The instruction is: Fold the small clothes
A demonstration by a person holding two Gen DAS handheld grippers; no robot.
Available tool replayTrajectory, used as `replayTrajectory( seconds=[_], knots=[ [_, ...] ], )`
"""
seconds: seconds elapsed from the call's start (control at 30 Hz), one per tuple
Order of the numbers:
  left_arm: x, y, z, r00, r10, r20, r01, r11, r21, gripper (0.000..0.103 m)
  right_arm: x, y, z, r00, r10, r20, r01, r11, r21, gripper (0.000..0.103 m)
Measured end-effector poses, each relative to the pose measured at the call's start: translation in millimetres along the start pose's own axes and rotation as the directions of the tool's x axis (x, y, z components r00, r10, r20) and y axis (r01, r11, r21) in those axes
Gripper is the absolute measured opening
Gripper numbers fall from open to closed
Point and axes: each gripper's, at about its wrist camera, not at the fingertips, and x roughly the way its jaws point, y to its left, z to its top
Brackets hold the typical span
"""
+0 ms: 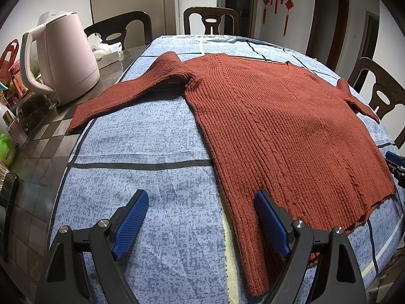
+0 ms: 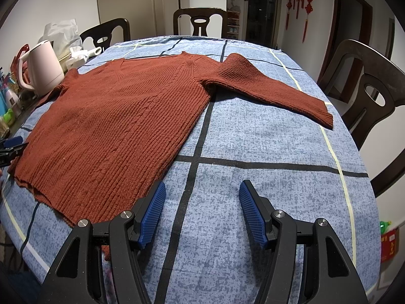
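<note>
Left gripper (image 1: 201, 224) was sitting low in the frame with its blue pads wide apart, nothing between them, and the right-hand pad hovering right over the hem corner of the sweater (image 1: 278, 126). Same story in the right wrist view: right gripper (image 2: 202, 212) spread wide and empty, its left pad just beside the sweater's other lower edge.

Sweater was a rust-red ribbed knit, laid flat and face up on the blue checked cloth (image 1: 141, 152) covering the counter, filling the middle and right of the left view. Both sleeves were stretched out to the sides, one reaching toward the pink kettle (image 1: 60, 58) at upper left and hanging a bit past the cloth's edge. No fold started yet as far as I could tell.

My take on handling: chunky knit like that looks soft and floppy with some weight to it, so it should drape and sag rather than hold any shape. Ribbing probably stretches if you tug it. I'd pinch through the thick hem corners or the sleeve cuffs, where the knit is doubled up and gives the pads something to bite. Grabbing a single layer mid-body would likely just bunch it up.
</note>
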Motion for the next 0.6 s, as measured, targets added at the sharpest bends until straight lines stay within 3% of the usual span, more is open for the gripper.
replayTrajectory(
  seconds=[0.6],
  knots=[
    [0.1, -0.3, 0.1, 1.0, 0.003, 0.0, -0.003, 1.0, 0.004, 0.088, -0.3, 0.1, -0.3, 1.0, 0.0, 0.001, 0.0, 1.0, 0.0, 0.061]
  ],
)
